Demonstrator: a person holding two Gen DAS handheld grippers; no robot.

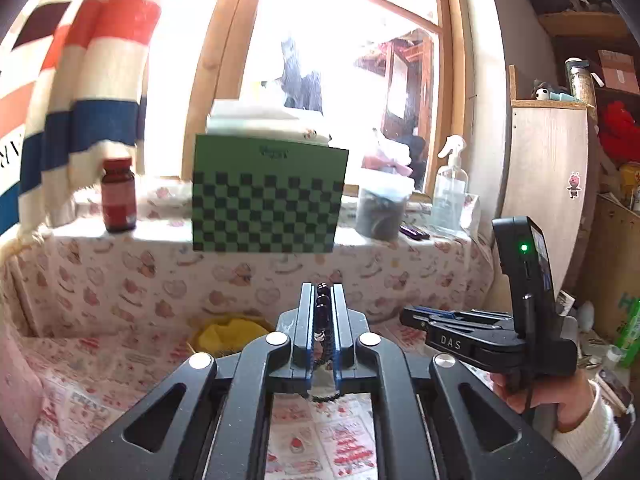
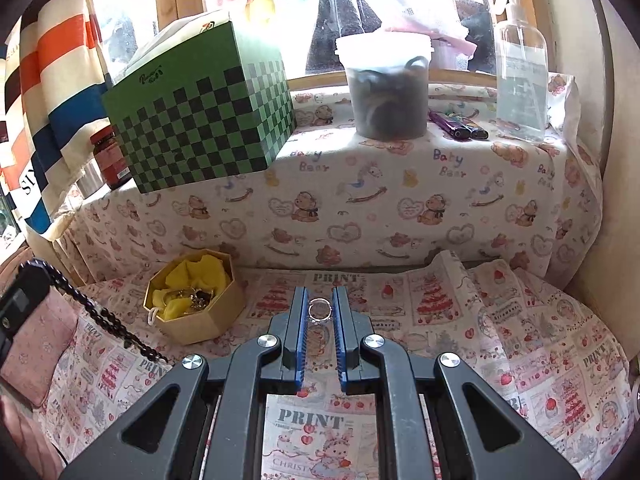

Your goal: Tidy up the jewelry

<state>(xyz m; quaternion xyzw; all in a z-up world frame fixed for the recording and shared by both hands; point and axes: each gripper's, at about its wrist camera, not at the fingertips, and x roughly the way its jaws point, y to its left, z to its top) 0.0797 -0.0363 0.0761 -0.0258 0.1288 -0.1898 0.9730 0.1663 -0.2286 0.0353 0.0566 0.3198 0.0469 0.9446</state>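
closest in the left wrist view, the left gripper [image 1: 323,292] has its jaws closed on a dark beaded bracelet [image 1: 322,312]; beads run up the narrow slot between the blue-edged pads, and a loop hangs out beneath them. in the right wrist view the same strand [image 2: 100,314] trails down from that gripper at the left edge of the frame, its tail draping toward the printed cloth [image 2: 460,320].

the right gripper [image 2: 320,312] at lower centre has its jaws nearly together around a small silver ring [image 2: 320,310], pinched at its two sides near the tips. whether it is lifted or resting on the cloth cannot be told.

the ring looks light, rigid and slick, with very little contact area, so it could twist or pop out; squeezing across its width seems the only workable hold. the bracelet is limp and will swing and sag, so it is best carried by a bunched run of beads, as now, and lowered tail first.

further back, left of centre, an octagonal box [image 2: 200,322] lined with yellow fabric already holds a tangle of small pieces; it is likely where both items belong.

beyond it, on the cloth-covered ledge, stand a green checkered box [image 2: 200,100], a lidded tub [image 2: 386,88] and a clear spray bottle [image 2: 520,72].
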